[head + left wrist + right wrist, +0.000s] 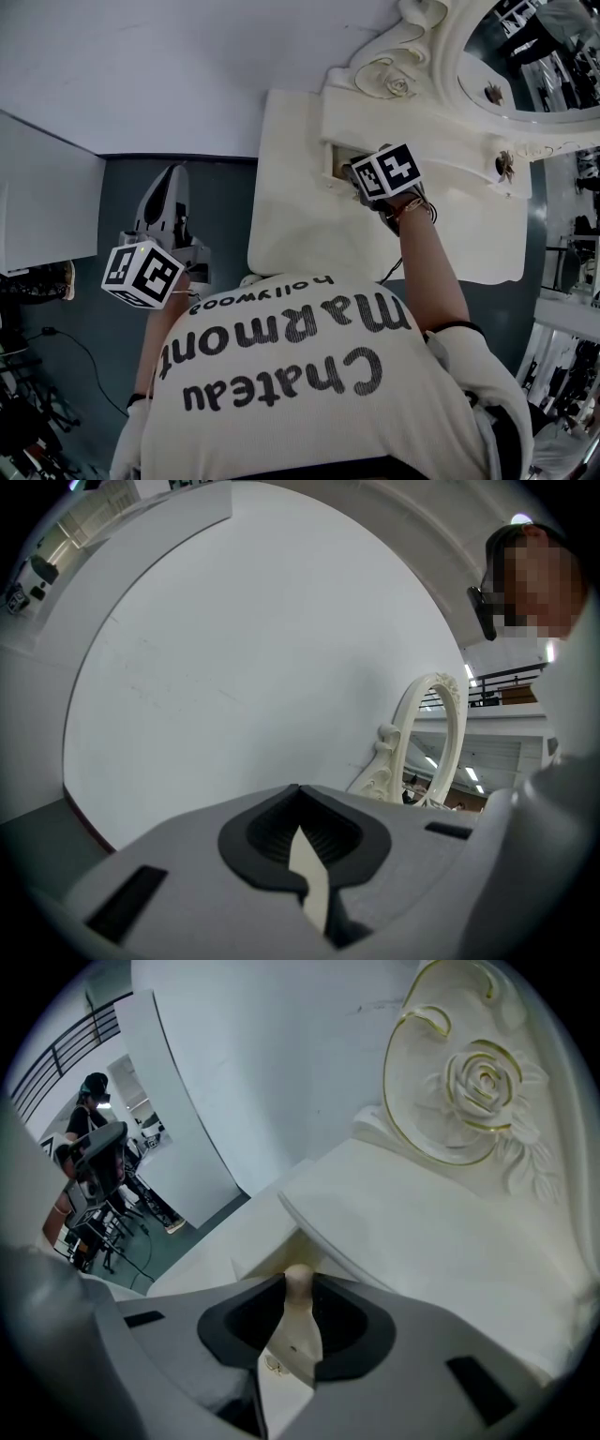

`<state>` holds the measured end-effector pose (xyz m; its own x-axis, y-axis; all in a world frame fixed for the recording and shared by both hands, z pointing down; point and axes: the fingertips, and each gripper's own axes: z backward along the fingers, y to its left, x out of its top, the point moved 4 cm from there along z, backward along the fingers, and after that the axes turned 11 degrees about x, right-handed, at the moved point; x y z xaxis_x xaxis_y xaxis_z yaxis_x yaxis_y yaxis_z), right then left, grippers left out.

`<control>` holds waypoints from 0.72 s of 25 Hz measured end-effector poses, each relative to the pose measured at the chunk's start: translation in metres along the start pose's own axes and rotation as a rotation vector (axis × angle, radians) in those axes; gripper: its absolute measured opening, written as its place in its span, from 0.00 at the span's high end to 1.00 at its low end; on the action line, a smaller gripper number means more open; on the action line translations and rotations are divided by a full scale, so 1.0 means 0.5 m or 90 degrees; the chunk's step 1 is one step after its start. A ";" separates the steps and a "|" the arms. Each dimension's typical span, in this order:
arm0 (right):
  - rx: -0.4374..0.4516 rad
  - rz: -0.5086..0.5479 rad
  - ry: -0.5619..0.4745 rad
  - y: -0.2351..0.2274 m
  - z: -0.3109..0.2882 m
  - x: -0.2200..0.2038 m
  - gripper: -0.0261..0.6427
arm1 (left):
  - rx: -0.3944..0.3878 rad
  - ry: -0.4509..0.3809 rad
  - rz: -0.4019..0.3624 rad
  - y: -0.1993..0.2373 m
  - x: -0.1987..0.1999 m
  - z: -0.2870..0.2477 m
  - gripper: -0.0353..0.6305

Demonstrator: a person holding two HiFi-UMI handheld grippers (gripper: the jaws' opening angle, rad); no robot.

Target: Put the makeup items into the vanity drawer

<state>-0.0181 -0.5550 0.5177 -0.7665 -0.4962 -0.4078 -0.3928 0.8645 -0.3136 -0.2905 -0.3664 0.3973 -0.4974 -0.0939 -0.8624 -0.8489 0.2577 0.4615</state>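
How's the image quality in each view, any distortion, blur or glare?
Head view: even, soft light; the mirror reflects the room, no glare. Left gripper view: strong fisheye bending the wall, dark vignetted corners. Right gripper view: same fisheye; the rose carving is crisp, the near jaws soft.

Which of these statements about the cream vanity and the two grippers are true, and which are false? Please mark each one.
1. The right gripper is shut on a small cream rounded drawer knob. True.
2. The left gripper rests on the cream vanity top. False: it is held to the left of the vanity, over the floor, and touches nothing.
3. A carved rose decorates the cream ornate mirror frame. True.
4. The floor beside the vanity is bright red. False: it is dark grey.
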 end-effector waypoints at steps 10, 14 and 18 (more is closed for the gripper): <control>-0.006 -0.016 -0.003 0.001 0.007 -0.009 0.79 | 0.002 -0.007 -0.003 -0.002 0.011 0.020 0.94; -0.006 -0.032 -0.013 0.002 0.013 -0.011 0.79 | -0.003 -0.005 -0.003 -0.002 0.009 0.024 0.94; -0.016 -0.033 -0.012 0.007 0.017 -0.011 0.79 | -0.010 -0.005 -0.004 0.000 0.014 0.029 0.94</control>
<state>-0.0109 -0.5498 0.5114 -0.7356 -0.5411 -0.4075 -0.4443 0.8395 -0.3128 -0.2912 -0.3531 0.3882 -0.4906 -0.0876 -0.8670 -0.8547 0.2421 0.4592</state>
